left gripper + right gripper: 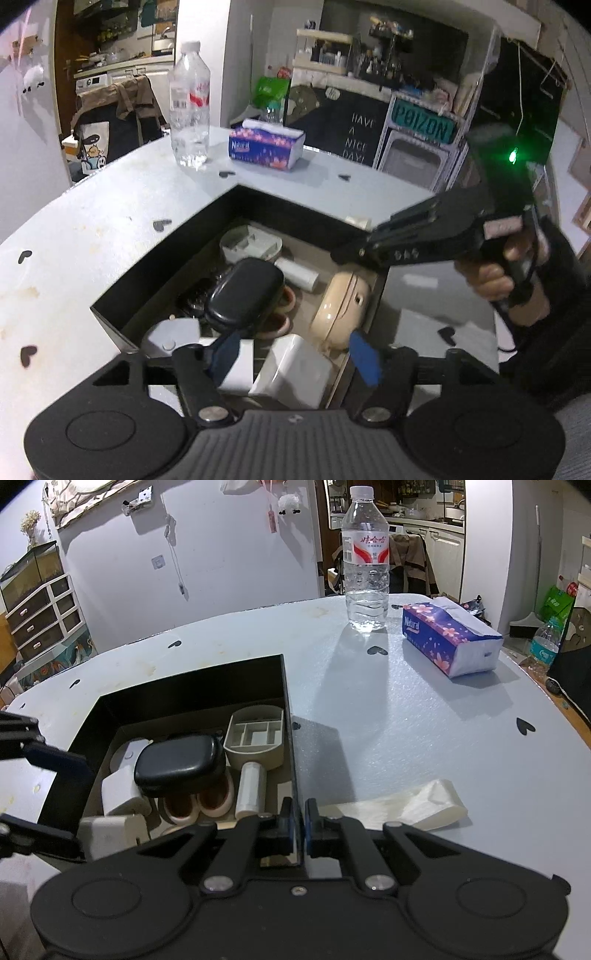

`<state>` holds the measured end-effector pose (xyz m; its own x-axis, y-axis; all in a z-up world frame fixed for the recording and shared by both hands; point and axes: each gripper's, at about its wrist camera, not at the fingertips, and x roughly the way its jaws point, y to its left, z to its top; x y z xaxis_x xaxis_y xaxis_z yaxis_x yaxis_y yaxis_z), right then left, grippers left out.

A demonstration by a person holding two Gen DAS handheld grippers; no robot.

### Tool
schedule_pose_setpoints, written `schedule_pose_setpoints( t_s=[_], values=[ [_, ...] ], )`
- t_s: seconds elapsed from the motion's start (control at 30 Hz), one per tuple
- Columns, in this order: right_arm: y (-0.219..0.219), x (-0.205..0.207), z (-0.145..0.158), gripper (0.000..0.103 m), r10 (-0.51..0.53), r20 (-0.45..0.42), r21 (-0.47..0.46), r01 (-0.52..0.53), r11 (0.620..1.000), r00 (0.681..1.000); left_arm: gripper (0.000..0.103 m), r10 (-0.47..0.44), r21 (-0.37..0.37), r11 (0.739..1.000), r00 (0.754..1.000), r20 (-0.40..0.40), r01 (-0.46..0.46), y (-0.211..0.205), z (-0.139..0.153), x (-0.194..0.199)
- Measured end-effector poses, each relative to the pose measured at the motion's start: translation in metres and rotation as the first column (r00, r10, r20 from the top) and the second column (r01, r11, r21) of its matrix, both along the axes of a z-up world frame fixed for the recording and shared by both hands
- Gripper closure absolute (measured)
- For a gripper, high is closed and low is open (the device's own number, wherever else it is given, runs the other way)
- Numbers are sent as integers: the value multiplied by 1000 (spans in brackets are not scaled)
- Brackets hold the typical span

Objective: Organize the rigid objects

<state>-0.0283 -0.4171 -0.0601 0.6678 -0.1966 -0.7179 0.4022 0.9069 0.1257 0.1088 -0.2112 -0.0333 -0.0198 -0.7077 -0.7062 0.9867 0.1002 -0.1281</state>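
Note:
A black open box (173, 240) (184, 690) stands on the white table and holds several items. A black oval case (243, 291) (177, 760) lies on top of two pink-rimmed cups (214, 797). Around it are a grey divided tray (255, 738), a white roll (251, 786), a beige rounded case (340, 310) and white blocks (295, 369). My left gripper (295, 354) hovers open over the box's near end, with nothing pressed between its pads. My right gripper (301, 827) is shut on the box's thin right wall (291, 746).
A water bottle (365, 565) and a purple tissue pack (447, 638) stand at the table's far side. A crumpled white bag (424, 805) lies to the right of the box. A hand (506, 273) holds the right gripper.

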Motion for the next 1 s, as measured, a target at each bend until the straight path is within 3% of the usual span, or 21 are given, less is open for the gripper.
schedule_pose_setpoints(
  t_s=[0.47,0.57,0.8,1.0],
  values=[
    [0,1,-1,97,1,0,0,-1,1000,1000,32,42,13,999,999,-34,-42,-1,5,-6],
    [0,0,0,97,1,0,1,-1,1000,1000,23,105,25,994,993,-46,-104,-1,5,-5],
    [1,1,-1,97,2,-1,-1,-2,1000,1000,17,250,32,968,967,-52,-248,8,12,-7],
    [1,1,-1,97,4,-1,-2,-4,1000,1000,6,387,25,922,920,-64,-387,19,21,-10]
  ],
)
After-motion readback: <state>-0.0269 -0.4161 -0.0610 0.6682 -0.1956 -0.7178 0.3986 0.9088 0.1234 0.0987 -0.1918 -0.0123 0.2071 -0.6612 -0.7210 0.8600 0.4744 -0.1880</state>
